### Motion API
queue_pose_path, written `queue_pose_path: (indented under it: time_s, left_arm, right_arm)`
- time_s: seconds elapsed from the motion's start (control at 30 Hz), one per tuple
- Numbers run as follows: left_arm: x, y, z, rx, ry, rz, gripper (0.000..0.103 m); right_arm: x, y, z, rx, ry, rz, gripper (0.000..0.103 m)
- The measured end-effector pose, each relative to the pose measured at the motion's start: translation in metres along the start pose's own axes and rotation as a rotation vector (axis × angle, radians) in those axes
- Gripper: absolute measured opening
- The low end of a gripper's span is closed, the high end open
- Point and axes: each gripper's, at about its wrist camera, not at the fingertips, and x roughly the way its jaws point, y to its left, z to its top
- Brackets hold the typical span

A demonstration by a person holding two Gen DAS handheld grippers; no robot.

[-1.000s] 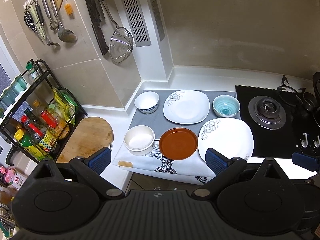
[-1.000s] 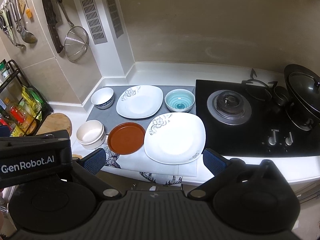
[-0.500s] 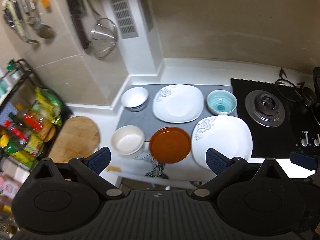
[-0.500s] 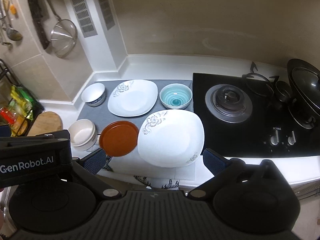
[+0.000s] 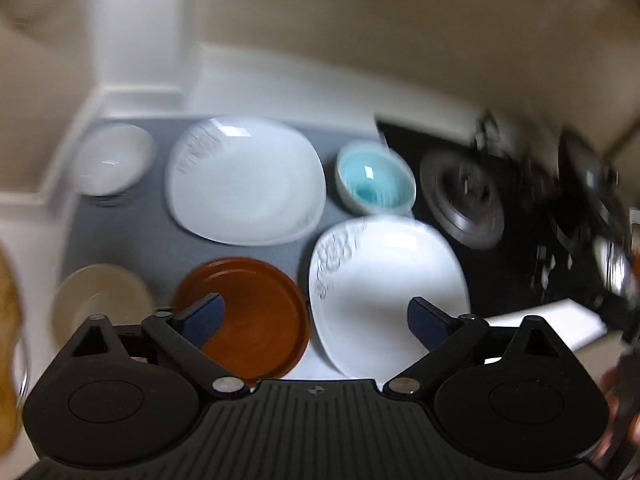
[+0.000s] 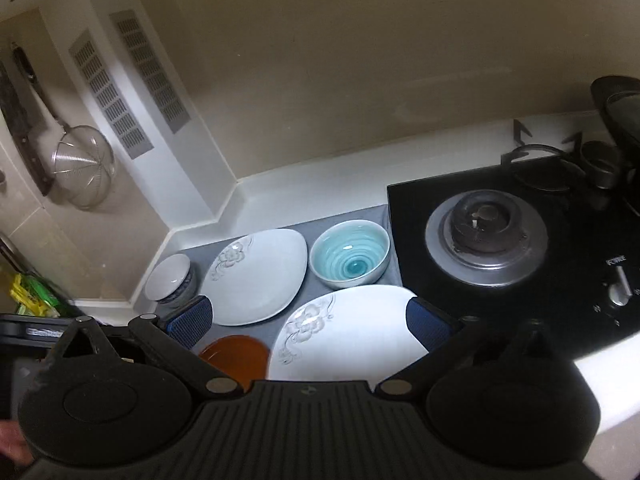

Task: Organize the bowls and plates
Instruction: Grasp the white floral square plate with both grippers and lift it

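Observation:
On a grey mat (image 5: pixel 120 240) lie two white square flowered plates, one at the back (image 5: pixel 246 182) (image 6: pixel 256 280) and one at the front (image 5: pixel 386 284) (image 6: pixel 352 328). A round brown plate (image 5: pixel 256 316) (image 6: pixel 236 354) lies left of the front one. A teal bowl (image 5: pixel 374 178) (image 6: pixel 350 254), a white blue-rimmed bowl (image 5: pixel 110 164) (image 6: pixel 170 280) and a cream bowl (image 5: pixel 100 300) stand around them. My left gripper (image 5: pixel 316 320) is open and empty above the brown plate and front plate. My right gripper (image 6: pixel 308 320) is open and empty above the front plate.
A black gas hob (image 6: pixel 520 240) with a burner (image 6: pixel 486 224) sits right of the mat. A dark pot (image 6: pixel 618 108) stands at the far right. A strainer (image 6: pixel 82 168) hangs on the left wall. A wooden board edge (image 5: pixel 8 320) shows at the left.
Both grippers have moved forward and down toward the dishes, which now look larger. The left view is blurred by motion. Both grippers stay open.

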Motion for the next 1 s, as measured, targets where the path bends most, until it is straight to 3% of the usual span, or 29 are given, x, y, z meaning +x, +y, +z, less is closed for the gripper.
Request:
queue_pose_path:
  time_s: [0.07, 0.13, 0.17, 0.23, 0.27, 0.37, 0.47, 0.67, 0.73, 0.8, 0.87, 1.0]
  left_arm:
    - [0.046, 0.009, 0.011, 0.052, 0.089, -0.059, 0.084]
    - [0.085, 0.016, 0.016, 0.015, 0.186, -0.144, 0.044]
    - [0.104, 0.022, 0.019, -0.025, 0.240, -0.182, 0.041]
    - [0.129, 0.029, 0.024, -0.094, 0.293, -0.250, 0.040]
    - [0.140, 0.031, 0.028, -0.102, 0.301, -0.245, 0.040]
    - [0.161, 0.029, 0.034, -0.085, 0.311, -0.195, 0.040]
    - [0.179, 0.022, 0.034, -0.088, 0.359, -0.246, 0.040]
    - [0.192, 0.019, 0.033, -0.118, 0.379, -0.182, 0.040]
    - [0.196, 0.015, 0.033, -0.077, 0.396, -0.192, 0.038]
    - [0.203, 0.009, 0.031, -0.032, 0.438, -0.205, 0.037]
    - [0.211, 0.000, 0.027, 0.039, 0.479, -0.189, 0.033]
    - [0.208, -0.016, 0.024, 0.185, 0.468, -0.165, 0.031]
  right_arm:
    - [0.021, -0.013, -0.001, 0.000, 0.052, -0.078, 0.103]
    - [0.039, -0.034, -0.003, 0.101, 0.124, -0.108, 0.103]
    - [0.046, -0.048, -0.005, 0.183, 0.161, -0.092, 0.103]
    - [0.056, -0.077, -0.014, 0.379, 0.173, -0.013, 0.103]
    - [0.061, -0.088, -0.017, 0.434, 0.172, 0.004, 0.103]
    - [0.077, -0.099, -0.021, 0.441, 0.192, 0.002, 0.098]
    - [0.095, -0.111, -0.024, 0.444, 0.240, 0.002, 0.081]
    - [0.110, -0.128, -0.037, 0.467, 0.297, -0.003, 0.078]
    - [0.114, -0.131, -0.044, 0.483, 0.307, 0.002, 0.073]
    - [0.118, -0.134, -0.055, 0.520, 0.335, 0.018, 0.058]
    - [0.125, -0.142, -0.067, 0.612, 0.362, 0.071, 0.049]
    - [0.130, -0.146, -0.084, 0.676, 0.354, 0.114, 0.039]
